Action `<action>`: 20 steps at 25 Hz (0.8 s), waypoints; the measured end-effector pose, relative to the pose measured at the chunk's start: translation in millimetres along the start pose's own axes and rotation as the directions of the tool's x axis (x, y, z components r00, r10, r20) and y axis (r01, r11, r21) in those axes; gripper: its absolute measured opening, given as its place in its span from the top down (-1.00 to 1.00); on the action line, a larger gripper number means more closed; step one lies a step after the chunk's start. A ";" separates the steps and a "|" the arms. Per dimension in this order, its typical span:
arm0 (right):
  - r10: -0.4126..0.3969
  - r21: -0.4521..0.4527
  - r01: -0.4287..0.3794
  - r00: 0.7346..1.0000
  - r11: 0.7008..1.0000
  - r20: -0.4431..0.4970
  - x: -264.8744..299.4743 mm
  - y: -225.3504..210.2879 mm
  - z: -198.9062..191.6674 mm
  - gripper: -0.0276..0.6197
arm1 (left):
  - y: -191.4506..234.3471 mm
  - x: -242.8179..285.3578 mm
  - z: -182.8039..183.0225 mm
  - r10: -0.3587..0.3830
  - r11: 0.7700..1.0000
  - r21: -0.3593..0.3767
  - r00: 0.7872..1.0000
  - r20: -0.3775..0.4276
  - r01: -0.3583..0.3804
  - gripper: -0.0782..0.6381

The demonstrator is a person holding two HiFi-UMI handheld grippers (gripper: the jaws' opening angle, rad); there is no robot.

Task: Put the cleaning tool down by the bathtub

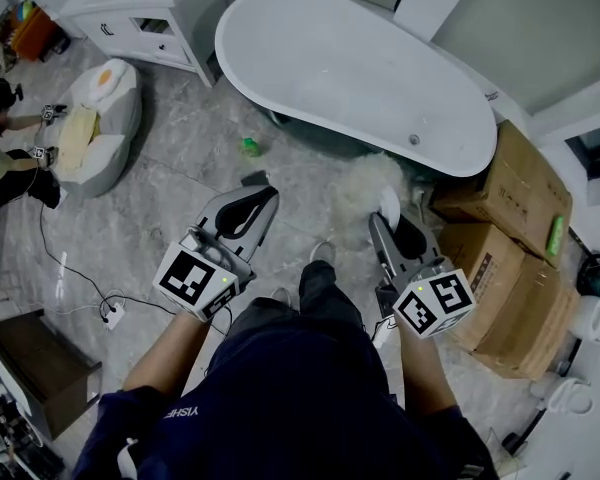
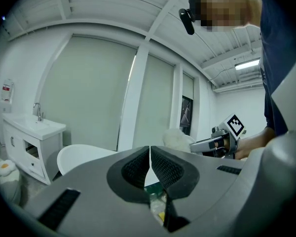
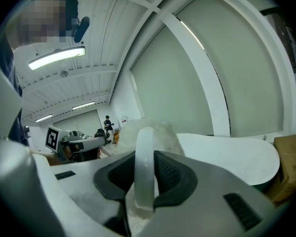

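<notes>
1. The cleaning tool (image 1: 363,184), with a fluffy white head, is being held just beside the bathtub's (image 1: 350,68) near side, over the floor (image 1: 170,198).
2. The right tongs (image 3: 144,168) are pinching the tool's pale handle (image 3: 144,147).
3. The left tongs (image 2: 149,163) are pressed together, carrying nothing, and hovering apart to the tool's left.
4. A green bottle (image 1: 250,147) is lying on the floor near the tub.
5. Cardboard boxes (image 1: 505,233) are sitting by the tub's right end.

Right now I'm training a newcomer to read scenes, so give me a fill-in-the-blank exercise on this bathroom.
The right claw is shut on the white ____ of the cleaning tool.
The left claw is shut and holds ____.
The small bottle on the floor by the bathtub is ____.
Missing: handle; nothing; green.
</notes>
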State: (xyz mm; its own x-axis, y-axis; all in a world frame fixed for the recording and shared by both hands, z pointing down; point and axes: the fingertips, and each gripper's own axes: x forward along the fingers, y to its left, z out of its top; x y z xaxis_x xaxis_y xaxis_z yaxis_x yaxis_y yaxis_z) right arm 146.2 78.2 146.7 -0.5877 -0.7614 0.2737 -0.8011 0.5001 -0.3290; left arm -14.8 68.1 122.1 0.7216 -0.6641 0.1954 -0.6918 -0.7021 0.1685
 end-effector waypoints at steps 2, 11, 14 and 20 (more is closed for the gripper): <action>0.013 0.007 -0.013 1.000 1.000 -0.010 7.7 -16.5 1.9 0.63 | 3.6 16.4 -0.5 0.013 1.000 -0.003 1.000 -0.011 -0.013 0.68; 0.078 0.022 -0.076 0.995 0.997 -0.064 53.1 -94.7 13.1 0.63 | 26.5 94.8 2.2 0.083 0.996 -0.010 0.995 -0.061 -0.084 0.68; 0.098 0.028 -0.096 0.992 0.995 -0.084 69.5 -116.5 11.9 0.63 | 35.3 115.6 -3.1 0.103 0.995 -0.008 0.991 -0.084 -0.104 0.68; 0.129 0.040 -0.125 0.984 0.991 -0.121 96.9 -148.1 6.5 0.63 | 51.0 147.4 -17.5 0.128 0.991 -0.021 0.984 -0.122 -0.132 0.68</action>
State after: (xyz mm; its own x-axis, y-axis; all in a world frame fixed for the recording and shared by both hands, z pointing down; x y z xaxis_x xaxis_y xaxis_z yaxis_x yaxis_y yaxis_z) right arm 208.5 -72.3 216.0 -0.6955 -0.6348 0.3366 -0.7161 0.5744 -0.3965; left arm 55.9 -61.1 176.4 0.6182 -0.7124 0.3320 -0.7814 -0.6026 0.1620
